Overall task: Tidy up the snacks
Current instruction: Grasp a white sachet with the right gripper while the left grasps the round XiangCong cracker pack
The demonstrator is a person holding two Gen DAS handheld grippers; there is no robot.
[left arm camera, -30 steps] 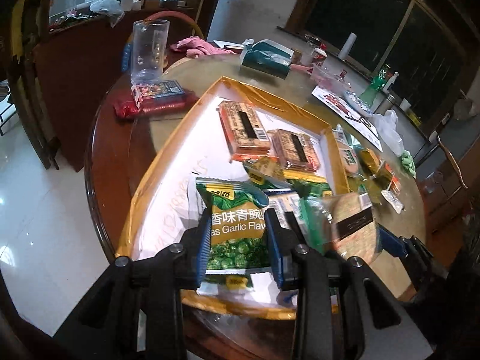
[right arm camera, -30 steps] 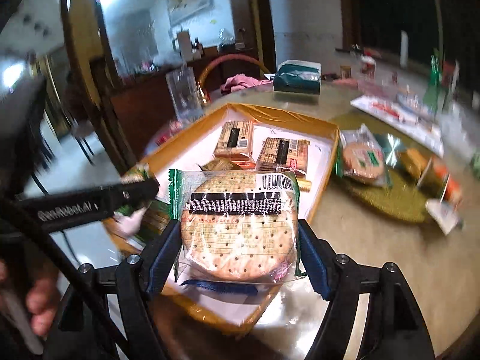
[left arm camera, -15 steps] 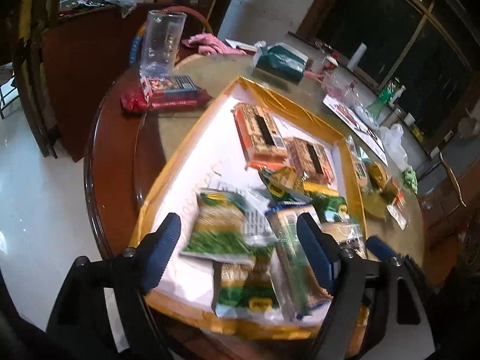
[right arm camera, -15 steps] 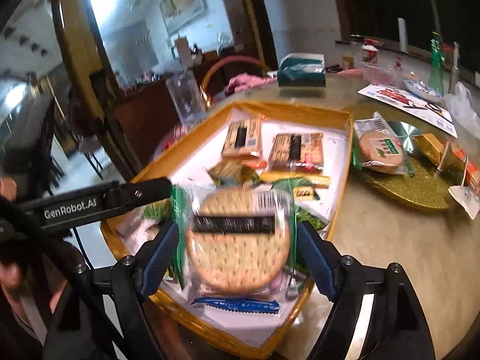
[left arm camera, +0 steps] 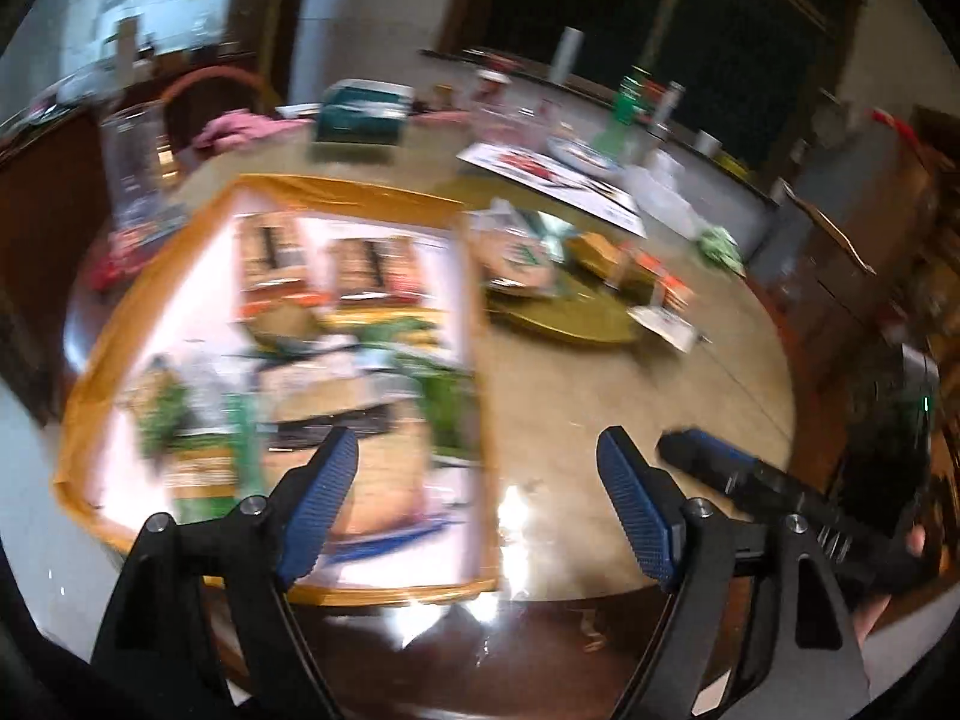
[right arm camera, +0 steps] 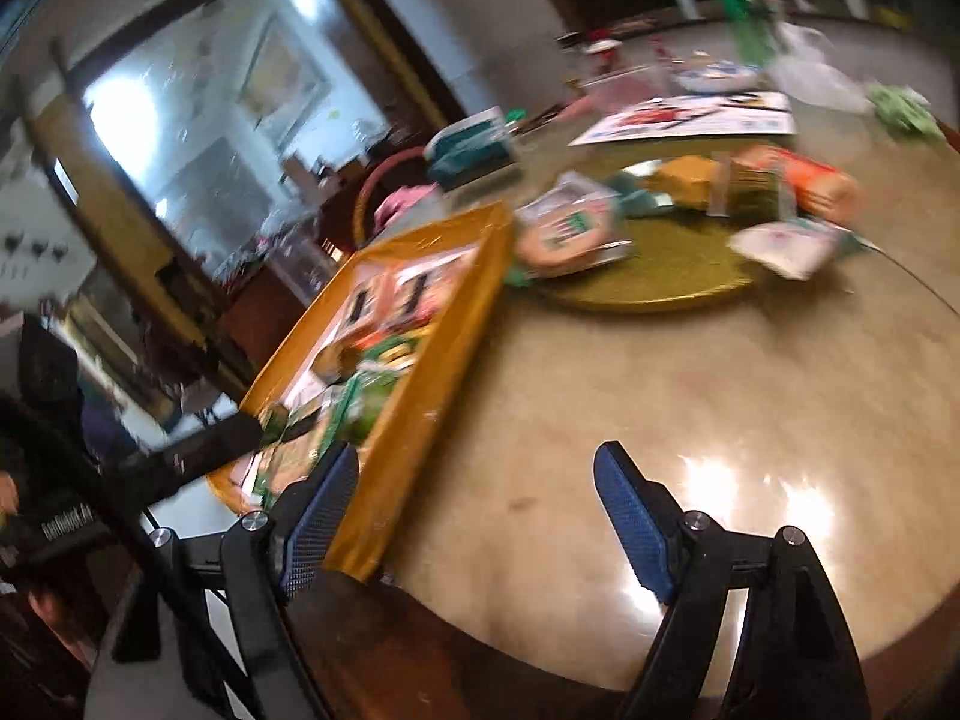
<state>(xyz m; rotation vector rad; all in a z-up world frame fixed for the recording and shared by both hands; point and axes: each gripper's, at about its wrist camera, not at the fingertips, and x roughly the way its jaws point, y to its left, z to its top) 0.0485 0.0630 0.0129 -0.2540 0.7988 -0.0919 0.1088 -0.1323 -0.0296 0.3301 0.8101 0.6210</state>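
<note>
A shallow orange-rimmed box on the round table holds several snack packets, blurred by motion; green pea packets and a round cracker pack lie at its near end. My left gripper is open and empty above the box's near right corner. My right gripper is open and empty over bare table right of the box. More snacks, among them a round cracker pack and an orange packet, lie on a green-gold plate.
A clear plastic pitcher, a teal tissue box and a pink cloth stand at the table's far side. A printed sheet, a green bottle and plastic bags lie at the far right. The right gripper's arm shows at the left view's right.
Both grippers let go of their packets, the peas and the round crackers, which now lie in the box. Both open grippers have swung right, off the box.
</note>
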